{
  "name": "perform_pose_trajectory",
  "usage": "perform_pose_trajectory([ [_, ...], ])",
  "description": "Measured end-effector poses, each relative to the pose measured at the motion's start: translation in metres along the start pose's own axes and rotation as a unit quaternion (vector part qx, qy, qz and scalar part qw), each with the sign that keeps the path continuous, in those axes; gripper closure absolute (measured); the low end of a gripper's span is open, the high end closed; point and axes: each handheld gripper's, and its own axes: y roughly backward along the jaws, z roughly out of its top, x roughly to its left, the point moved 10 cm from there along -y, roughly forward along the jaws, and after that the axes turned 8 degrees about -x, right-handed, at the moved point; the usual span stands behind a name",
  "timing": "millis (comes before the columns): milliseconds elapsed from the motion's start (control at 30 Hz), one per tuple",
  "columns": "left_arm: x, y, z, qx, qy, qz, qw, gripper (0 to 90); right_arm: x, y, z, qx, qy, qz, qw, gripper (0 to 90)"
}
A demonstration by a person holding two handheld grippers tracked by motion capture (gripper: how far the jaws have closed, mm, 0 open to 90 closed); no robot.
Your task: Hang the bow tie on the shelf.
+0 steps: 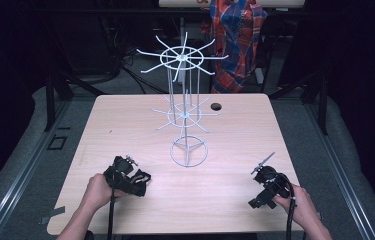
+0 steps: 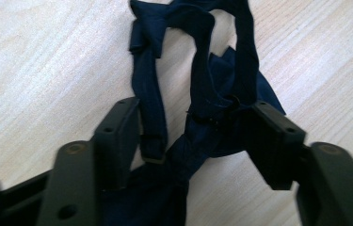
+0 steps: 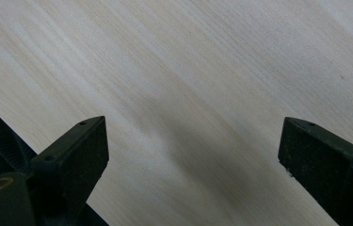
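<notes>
The dark strappy garment (image 2: pixel 197 113) lies in a loose heap on the tabletop (image 1: pixel 225 200), on your side of the white wire rack (image 1: pixel 185 100) and off to its left, well apart from its ring base. Your left tongs (image 2: pixel 197 136) stand half-closed around it, with a strap and a bunched fold between the pads (image 2: pixel 117 132); from this angle I cannot be sure the pads are pressing yet, though the fabric looks gathered against the right one.

Expect it to be very light and wholly limp: it will sag, trail and untwist the moment it leaves the tabletop, and the thin straps may slide through a loose pinch. Take it where the cloth is thickest, at the stitched junction where the straps meet the body, not on a single strap, so the loops hang free for a rack arm.

Your right tongs (image 1: pixel 262 187) rest wide and empty, on your side of the rack and off to its right.
</notes>
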Motion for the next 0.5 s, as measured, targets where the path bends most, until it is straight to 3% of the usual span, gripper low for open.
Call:
perform_pose_trajectory([
  [233, -0.0020, 0.0008, -0.0012, -0.002, 0.002, -0.011, 0.9999, 59.8, -0.0002, 0.0001, -0.0007, 0.002, 0.002, 0.000, 1.0000, 9.3],
  [500, -0.0023, 0.0008, -0.0021, -0.003, 0.005, -0.009, 0.9999, 68.5, -0.0002, 0.0002, -0.0007, 0.002, 0.003, -0.001, 1.0000, 9.5],
])
